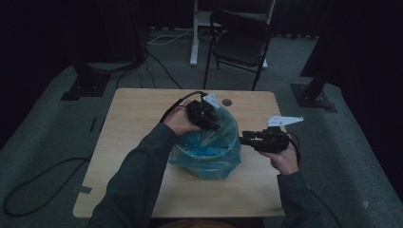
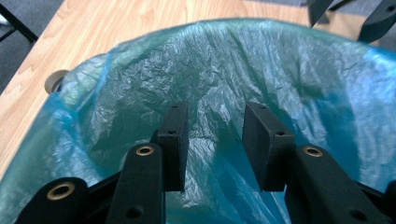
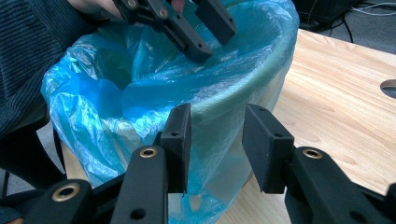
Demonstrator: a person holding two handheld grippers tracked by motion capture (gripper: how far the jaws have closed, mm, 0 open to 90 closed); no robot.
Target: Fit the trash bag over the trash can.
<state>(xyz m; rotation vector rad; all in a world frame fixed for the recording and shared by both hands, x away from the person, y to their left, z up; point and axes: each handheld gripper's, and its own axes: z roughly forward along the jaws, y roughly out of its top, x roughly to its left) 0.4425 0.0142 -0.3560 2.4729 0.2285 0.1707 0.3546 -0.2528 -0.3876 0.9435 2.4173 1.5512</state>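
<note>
A small bin lined with a blue plastic bag (image 1: 209, 152) stands at the middle of the wooden table (image 1: 138, 142). My left gripper (image 1: 215, 123) hangs over the bin's far-left rim, pointing down into it. Its jaws stand open above the crinkled bag lining (image 2: 215, 79) with nothing between them. My right gripper (image 1: 242, 140) is level with the bin's right side, also open. Its jaws face the bag-covered rim and wall (image 3: 219, 93) without closing on them. The right gripper view also has the left gripper (image 3: 215, 44) open over the bin's mouth.
A round cable hole (image 1: 227, 102) sits in the table behind the bin. Beyond the table stand a black folding chair (image 1: 240, 42), a white stand leg (image 1: 194, 42) and dark stand bases (image 1: 313, 97). Cables (image 1: 157, 71) run over the grey carpet.
</note>
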